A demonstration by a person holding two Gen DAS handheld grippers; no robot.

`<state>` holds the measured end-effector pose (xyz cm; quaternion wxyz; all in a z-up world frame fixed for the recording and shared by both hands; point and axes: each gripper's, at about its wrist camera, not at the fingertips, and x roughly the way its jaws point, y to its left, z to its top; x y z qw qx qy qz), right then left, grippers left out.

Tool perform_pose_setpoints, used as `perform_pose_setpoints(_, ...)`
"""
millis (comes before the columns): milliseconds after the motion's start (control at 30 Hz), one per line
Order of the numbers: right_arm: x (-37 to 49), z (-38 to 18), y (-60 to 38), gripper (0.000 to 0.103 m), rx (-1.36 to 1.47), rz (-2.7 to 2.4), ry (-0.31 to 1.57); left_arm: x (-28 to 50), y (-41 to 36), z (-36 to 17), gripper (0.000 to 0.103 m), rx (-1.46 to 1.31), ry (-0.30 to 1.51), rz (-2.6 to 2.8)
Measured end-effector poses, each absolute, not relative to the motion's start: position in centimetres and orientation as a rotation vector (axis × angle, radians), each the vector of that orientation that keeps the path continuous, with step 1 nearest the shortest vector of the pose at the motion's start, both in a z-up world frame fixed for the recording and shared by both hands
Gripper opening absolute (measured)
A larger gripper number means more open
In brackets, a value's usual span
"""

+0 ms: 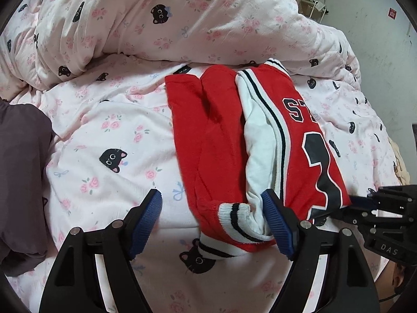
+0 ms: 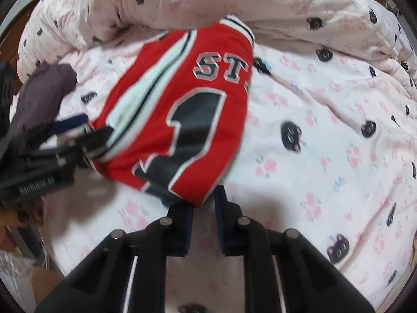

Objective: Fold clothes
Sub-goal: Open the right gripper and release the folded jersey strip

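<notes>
Two grippers work a red jersey (image 1: 221, 140) lying partly folded on the pink cat-print quilt (image 1: 109, 140). Left gripper (image 1: 212, 206) stands wide around the striped cuff (image 1: 235, 215), while the right gripper (image 2: 204, 200) pinches the jersey's near hem.

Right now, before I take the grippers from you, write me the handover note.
Left gripper: open, fingers either side of the striped cuff at the near end of the red jersey, gripping nothing.
Right gripper: nearly closed on the jersey's near right hem; the view is blurred, so the grip cannot be confirmed.
The jersey lies on the cat-print duvet, already narrowed lengthwise: the left side and white sleeve are folded in, number panel on top. A dark grey garment sits to the left, untouched.
Left: probably fold the jersey crosswise, then do the grey garment.
</notes>
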<state>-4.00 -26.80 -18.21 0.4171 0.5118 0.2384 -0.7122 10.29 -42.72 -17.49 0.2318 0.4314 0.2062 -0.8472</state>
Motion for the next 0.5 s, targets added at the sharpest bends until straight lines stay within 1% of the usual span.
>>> perform_pose_setpoints(300, -4.1, -14.5, -26.7, 0.016, 1.197, -1.799, 0.707, 10.7, -42.6, -17.6, 0.076, 1.193, 0.571, -2.317)
perform_pose_setpoints(367, -4.1, -13.7, -26.7, 0.020, 1.177, -1.800, 0.731, 10.7, -42.5, -17.6, 0.076, 1.194, 0.574, -2.316)
perform_pose_setpoints(400, -4.1, -13.3, -26.7, 0.020, 1.167, -1.801, 0.743, 10.7, -42.5, -17.6, 0.076, 1.195, 0.577, -2.316)
perform_pose_setpoints(500, -4.3, -10.3, -30.2, 0.021, 1.056, -1.747, 0.769, 10.7, -42.6, -17.7, 0.076, 1.194, 0.596, -2.317)
